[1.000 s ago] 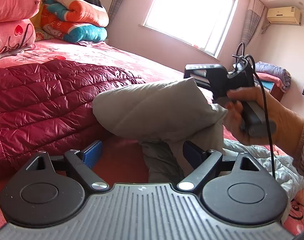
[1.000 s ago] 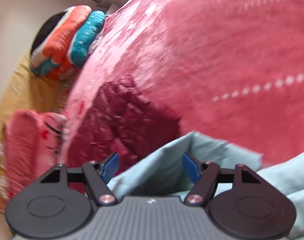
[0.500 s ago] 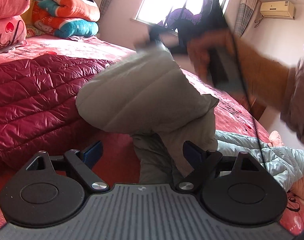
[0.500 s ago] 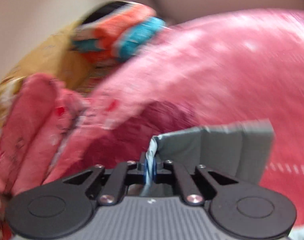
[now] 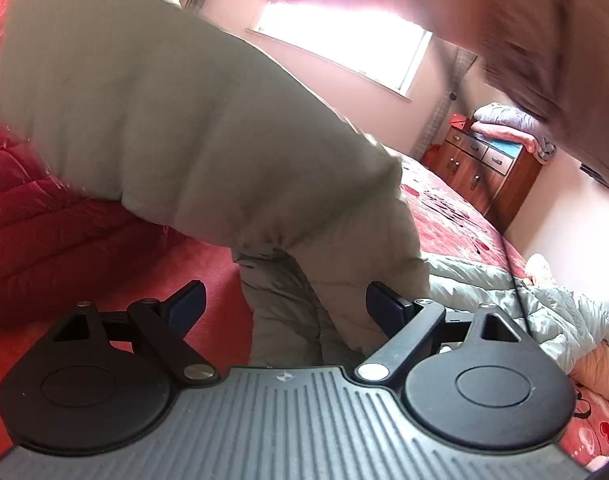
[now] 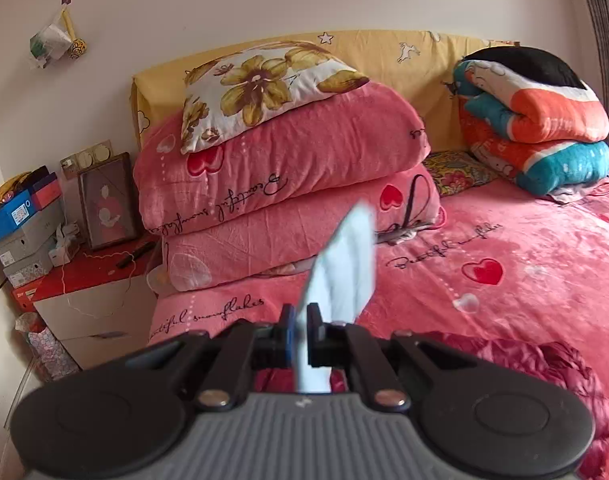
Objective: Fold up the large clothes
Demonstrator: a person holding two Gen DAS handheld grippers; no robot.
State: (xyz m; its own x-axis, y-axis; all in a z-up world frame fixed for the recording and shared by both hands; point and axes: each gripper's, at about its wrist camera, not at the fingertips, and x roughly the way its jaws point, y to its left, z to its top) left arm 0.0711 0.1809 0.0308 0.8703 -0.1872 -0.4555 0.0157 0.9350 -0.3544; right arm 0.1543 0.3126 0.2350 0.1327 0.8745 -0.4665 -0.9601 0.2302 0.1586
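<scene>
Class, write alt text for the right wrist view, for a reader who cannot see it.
The right gripper is shut on a strip of pale blue fabric that sticks up between its fingers. Beyond lies a pink bedspread with folded pink quilts under a floral pillow.

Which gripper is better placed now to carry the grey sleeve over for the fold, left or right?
Right. The right gripper is already shut on the grey jacket, holding its sleeve lifted. The left gripper is open, with fabric between its fingers but not pinched.
</scene>
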